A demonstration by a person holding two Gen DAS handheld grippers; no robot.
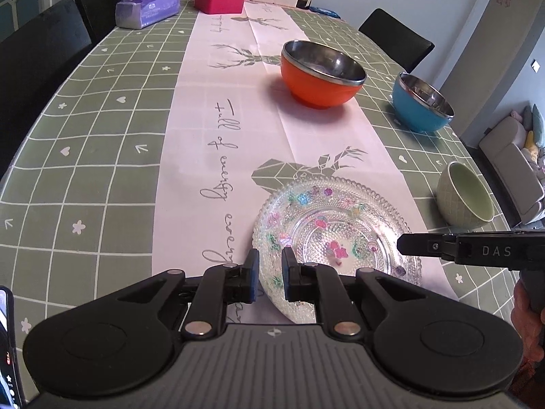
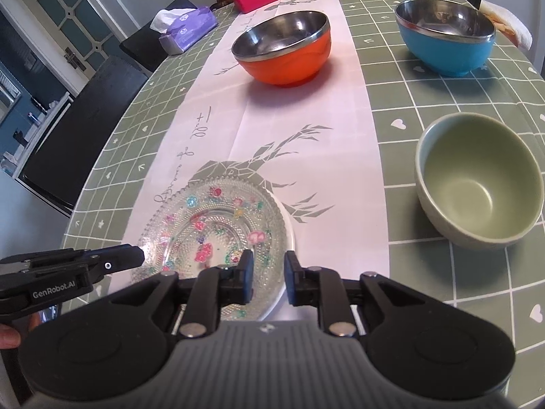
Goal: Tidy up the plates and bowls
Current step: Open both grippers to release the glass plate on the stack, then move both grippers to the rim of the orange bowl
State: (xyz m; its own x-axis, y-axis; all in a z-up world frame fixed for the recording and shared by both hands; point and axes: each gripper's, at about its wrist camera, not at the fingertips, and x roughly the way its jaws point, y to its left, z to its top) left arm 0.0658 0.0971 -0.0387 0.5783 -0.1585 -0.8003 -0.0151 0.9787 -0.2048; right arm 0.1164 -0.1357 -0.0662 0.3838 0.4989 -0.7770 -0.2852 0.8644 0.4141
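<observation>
The glass plate (image 1: pixel 335 235) is pinched at its near rim, low in frame, by the left gripper (image 1: pixel 270 274). The right gripper (image 2: pixel 269 277) is parted around the rim, not pressing. Looks like a bowl, maybe the green bowl (image 2: pixel 477 187), gets fetched next.

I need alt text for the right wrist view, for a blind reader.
The right gripper hovers over the near rim of a glass plate, its fingers slightly apart. The left gripper reaches the plate's left edge; beyond stand orange, blue and green bowls.
</observation>
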